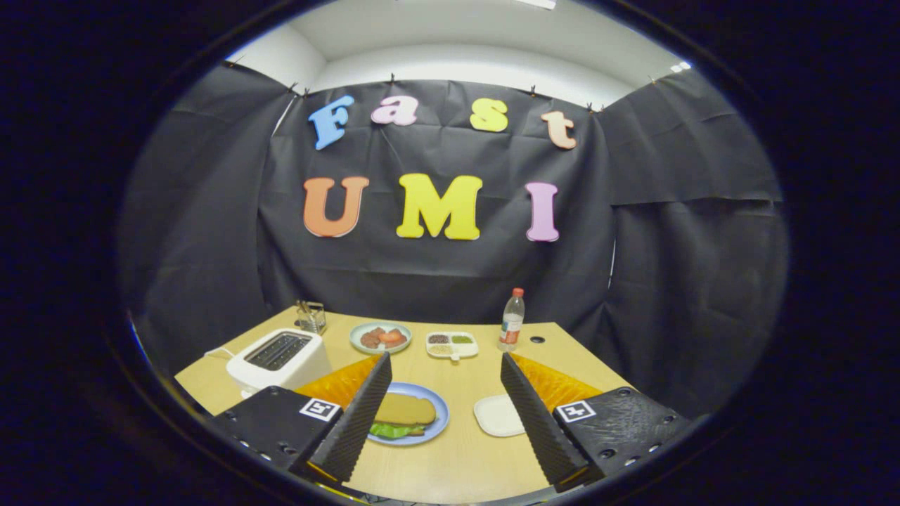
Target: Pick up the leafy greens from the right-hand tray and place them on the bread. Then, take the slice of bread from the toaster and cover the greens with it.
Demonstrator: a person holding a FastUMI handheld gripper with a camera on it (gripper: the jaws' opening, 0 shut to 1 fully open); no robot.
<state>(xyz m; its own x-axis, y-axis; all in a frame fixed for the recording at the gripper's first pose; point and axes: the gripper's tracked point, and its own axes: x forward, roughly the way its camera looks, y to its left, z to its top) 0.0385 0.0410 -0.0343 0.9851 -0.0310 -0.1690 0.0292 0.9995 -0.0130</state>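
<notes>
Toaster sits at the desk's left edge, its slots dark; I see no slice standing up in them. A small rack stands behind it at the back left corner. Ahead of my left finger, the blue plate carries bread lying flat on greens, whose leaf peeks out at the near side. I judge the sandwich closed, both steps done. Along the back edge: a plate of food, a divided dish, a bottle. The white tray lies bare between my fingers, nearer the right one. Gripper spread wide, holding nothing and raised off the desk, probably to stay clear of the stack.
</notes>
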